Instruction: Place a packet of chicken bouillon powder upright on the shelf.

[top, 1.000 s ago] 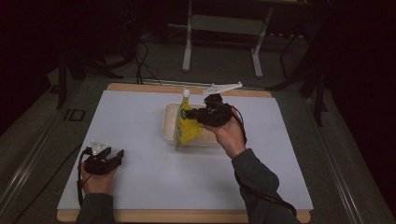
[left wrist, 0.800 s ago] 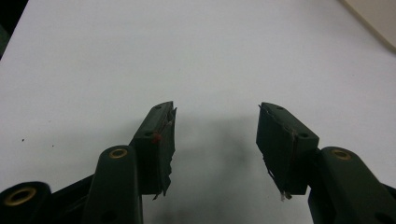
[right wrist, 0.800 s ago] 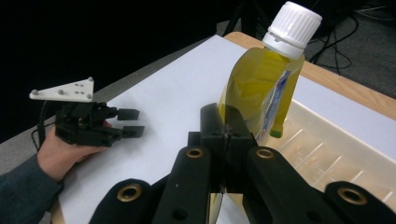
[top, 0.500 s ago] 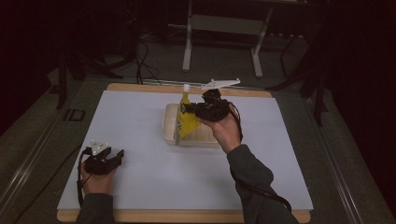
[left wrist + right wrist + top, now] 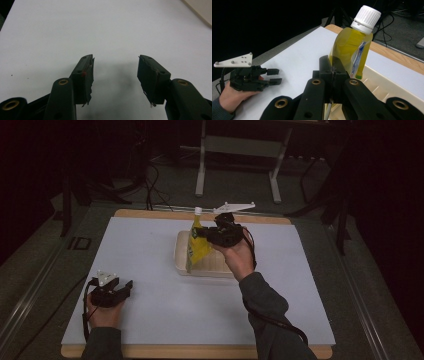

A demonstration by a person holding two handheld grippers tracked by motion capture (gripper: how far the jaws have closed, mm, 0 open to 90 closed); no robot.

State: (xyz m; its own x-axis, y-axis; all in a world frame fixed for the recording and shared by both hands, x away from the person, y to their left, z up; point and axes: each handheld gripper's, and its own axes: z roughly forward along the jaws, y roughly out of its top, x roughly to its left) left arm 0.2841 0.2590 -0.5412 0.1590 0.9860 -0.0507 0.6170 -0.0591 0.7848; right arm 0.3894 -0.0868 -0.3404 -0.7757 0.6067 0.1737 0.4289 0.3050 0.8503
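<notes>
While pinched at one edge by the right gripper (image 5: 207,234), fingers (image 5: 329,68) clenched on the yellow pouch (image 5: 197,247), white cap (image 5: 366,19) up, hanging just over the cream tray (image 5: 210,267) near the far middle of the worktop (image 5: 150,250). Tilted a touch, liquid-filled by the look of it, so likely heavy for so thin a grip. Could slide out of the pinch if swung fast, and drop onto the tray rim, maybe tip the tray. Could also swing and twist under its own weight, landing flat instead of upright. Cap looks closed, so a spill seems unlikely, though hard to be sure. Over at the near left corner, left gripper (image 5: 120,290) resting low on the worktop, fingers (image 5: 85,75) spread wide, nothing between them. Too far off to steady the pouch if it slips. White sheet over a wooden board, smooth and bare, little friction to stop a skidding tray. Dark room beyond, metal stand legs (image 5: 237,160) and cables (image 5: 150,180) on the floor behind.
</notes>
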